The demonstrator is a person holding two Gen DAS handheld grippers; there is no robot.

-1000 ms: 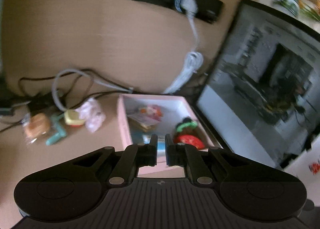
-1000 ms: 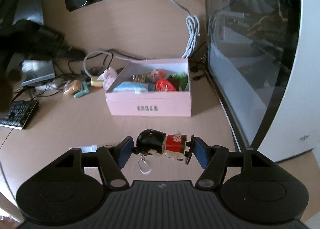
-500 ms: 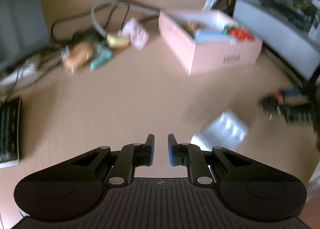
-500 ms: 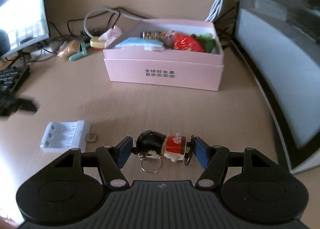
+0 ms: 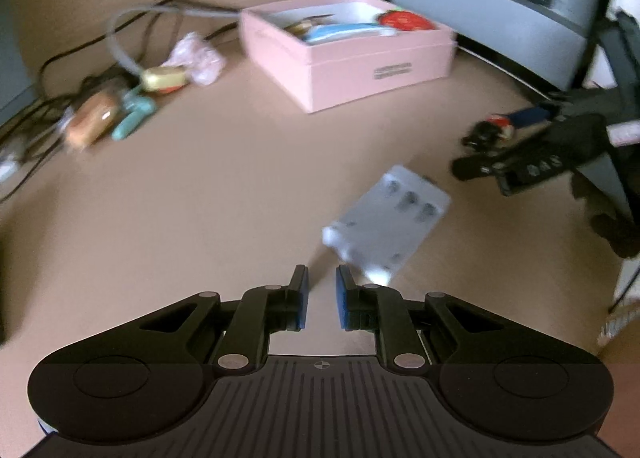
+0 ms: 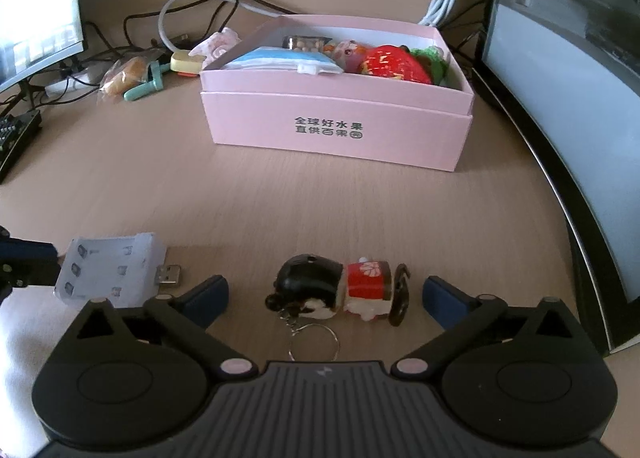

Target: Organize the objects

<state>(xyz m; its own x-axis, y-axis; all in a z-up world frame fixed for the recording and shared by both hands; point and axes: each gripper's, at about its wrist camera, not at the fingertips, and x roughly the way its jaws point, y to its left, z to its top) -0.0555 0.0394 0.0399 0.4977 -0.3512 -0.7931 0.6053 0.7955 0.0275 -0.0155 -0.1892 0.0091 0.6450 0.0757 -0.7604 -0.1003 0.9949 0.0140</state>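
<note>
Lying on its side on the wooden desk (image 6: 280,194), the doll keychain (image 6: 340,290) sits between the spread jaws of the right gripper (image 6: 325,292), with clear gaps on both sides; neither pad touches it. Its black head points left, its red body right, and the metal key ring (image 6: 314,342) trails toward the gripper body.

The left gripper (image 5: 321,298) hovers over bare desk with its blue pads close together but a narrow gap between them, holding nothing. Just ahead and to its right lies a white battery charger (image 5: 386,226), flat on the desk; in the right wrist view the same charger (image 6: 110,270) shows a USB plug (image 6: 168,273) protruding from its side, and it rests just left of the right gripper's left finger.

The pink box (image 6: 340,130) stands farther back, open-topped and printed with dark characters on its front wall. It contains a blue-and-white pouch (image 6: 284,58), a red strawberry toy (image 6: 394,64), and further small items that are hard to identify.

Left of the box, against the cables (image 6: 188,6), sit a wrapped bun (image 6: 124,74), a teal clip (image 6: 146,86), and a pink wrapper (image 6: 218,44). A dark monitor (image 6: 560,98) borders the right side. The left wrist view is motion-blurred.
</note>
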